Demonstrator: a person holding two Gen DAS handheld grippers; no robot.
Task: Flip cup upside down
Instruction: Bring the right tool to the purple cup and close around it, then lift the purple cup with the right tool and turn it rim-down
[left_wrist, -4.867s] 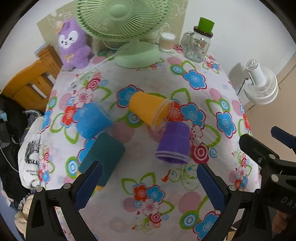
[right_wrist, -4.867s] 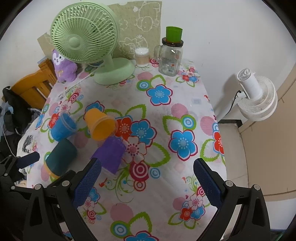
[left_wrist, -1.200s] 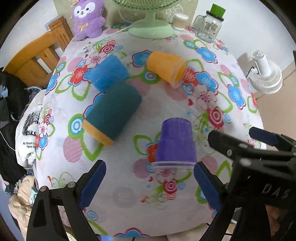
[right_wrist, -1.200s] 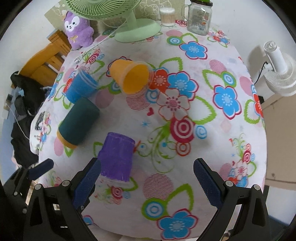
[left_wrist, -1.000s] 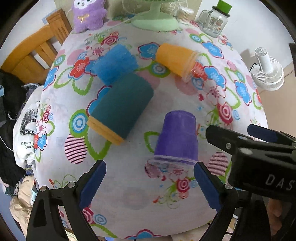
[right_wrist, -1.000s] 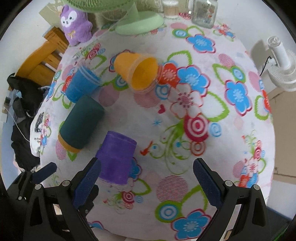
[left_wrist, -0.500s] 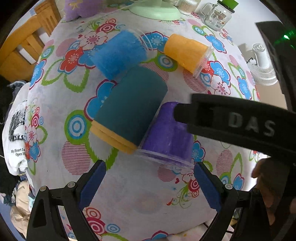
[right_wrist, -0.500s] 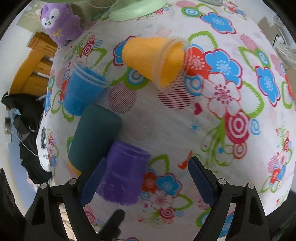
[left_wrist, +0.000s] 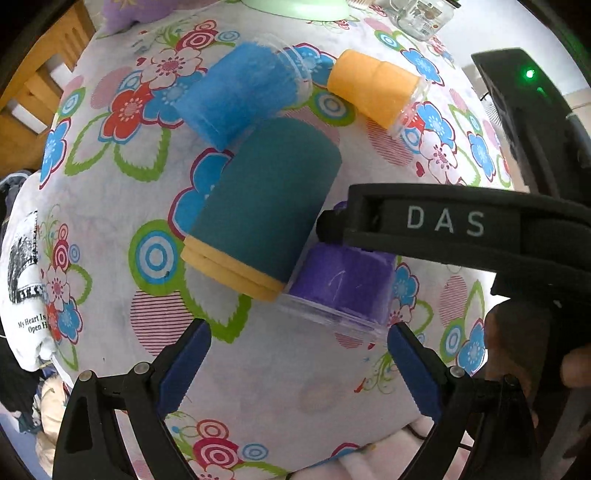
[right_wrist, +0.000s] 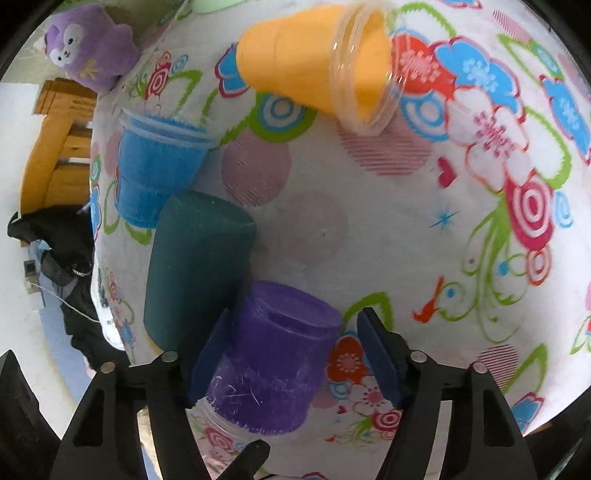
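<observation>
A purple cup (right_wrist: 273, 354) lies on its side on the flowered tablecloth, rim toward me, also in the left wrist view (left_wrist: 343, 284). My right gripper (right_wrist: 291, 354) is open with its jaws on either side of the purple cup, the left pad touching it. My left gripper (left_wrist: 299, 365) is open and empty, just in front of the cup's rim. A dark teal cup (left_wrist: 266, 218) with an orange rim lies touching the purple cup. A blue cup (left_wrist: 236, 96) and an orange cup (left_wrist: 373, 88) lie on their sides farther back.
A purple plush toy (right_wrist: 92, 48) and a green fan base (left_wrist: 295, 5) stand at the far edge, with a glass jar (left_wrist: 421, 14) beside them. A wooden chair (right_wrist: 55, 147) stands left of the table. The table's near edge is close below my grippers.
My right gripper has moved forward and down, and its jaws now straddle the purple cup. The left gripper has come closer to the cups. The purple cup now rests against the teal cup.
</observation>
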